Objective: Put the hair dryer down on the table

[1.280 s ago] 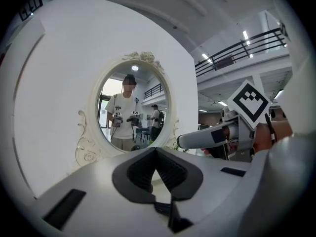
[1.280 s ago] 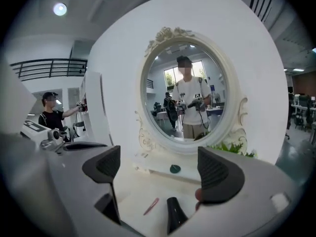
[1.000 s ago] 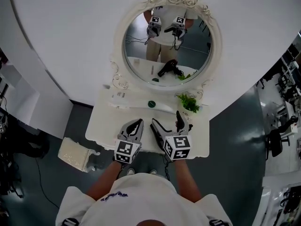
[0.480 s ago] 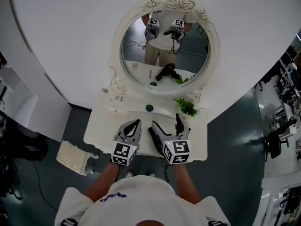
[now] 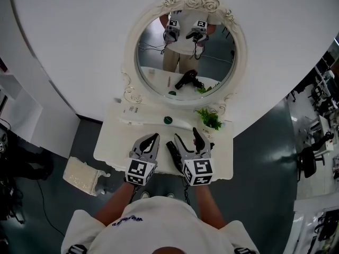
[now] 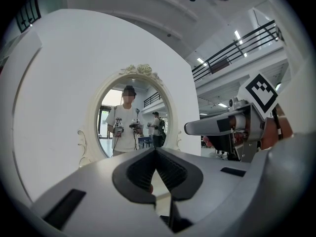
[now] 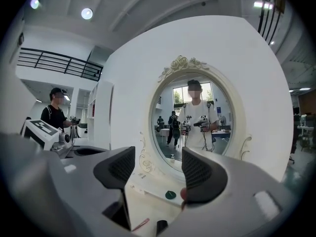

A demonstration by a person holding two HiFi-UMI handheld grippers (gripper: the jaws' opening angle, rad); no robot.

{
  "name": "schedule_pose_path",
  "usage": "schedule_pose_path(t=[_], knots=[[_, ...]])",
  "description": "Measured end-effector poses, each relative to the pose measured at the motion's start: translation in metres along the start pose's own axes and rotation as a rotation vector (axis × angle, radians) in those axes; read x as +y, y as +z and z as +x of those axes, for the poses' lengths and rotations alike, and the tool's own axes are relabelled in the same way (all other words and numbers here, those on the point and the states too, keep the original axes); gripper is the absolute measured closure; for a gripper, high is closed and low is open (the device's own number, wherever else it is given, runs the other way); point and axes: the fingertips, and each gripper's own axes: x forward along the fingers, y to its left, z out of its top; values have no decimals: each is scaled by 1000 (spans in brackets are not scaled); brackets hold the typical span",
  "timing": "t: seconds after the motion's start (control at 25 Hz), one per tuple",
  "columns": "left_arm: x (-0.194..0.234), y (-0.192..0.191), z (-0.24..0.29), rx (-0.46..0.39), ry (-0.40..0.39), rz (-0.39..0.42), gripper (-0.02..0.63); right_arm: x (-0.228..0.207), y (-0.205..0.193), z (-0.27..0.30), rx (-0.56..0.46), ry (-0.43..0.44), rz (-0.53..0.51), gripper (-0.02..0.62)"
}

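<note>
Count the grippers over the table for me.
2. The left gripper hangs over the table's front edge, jaws shut; the right gripper is beside it, jaws closing with nothing between them. The mirror reflects both.

**One overhead, two low**

The head view looks steeply down from above the person onto the white table (image 5: 114, 144) and oval mirror (image 5: 185, 52). The left gripper view and right gripper view sit low and close, side by side, both facing that mirror, which all three share.

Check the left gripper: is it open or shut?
Shut: on the left gripper the pad tips touch in the left gripper view, with nothing between them.
</note>
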Motion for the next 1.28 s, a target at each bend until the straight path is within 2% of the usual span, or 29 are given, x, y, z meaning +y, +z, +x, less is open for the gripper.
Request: schedule_pose_path(t=[0.28, 0.68, 1.0, 1.28], knots=[[-5, -3, 2, 5, -11, -7, 597, -3, -8, -4, 23, -16, -22, 339], [-17, -5, 4, 7, -35, -8, 598, -8, -16, -13, 42, -42, -48, 375], [-19, -6, 4, 7, -36, -5, 597, -11, -15, -18, 38, -60, -65, 476], [-17, -8, 1, 7, -37, -46, 597, -8, -15, -19, 56, -64, -94, 508]])
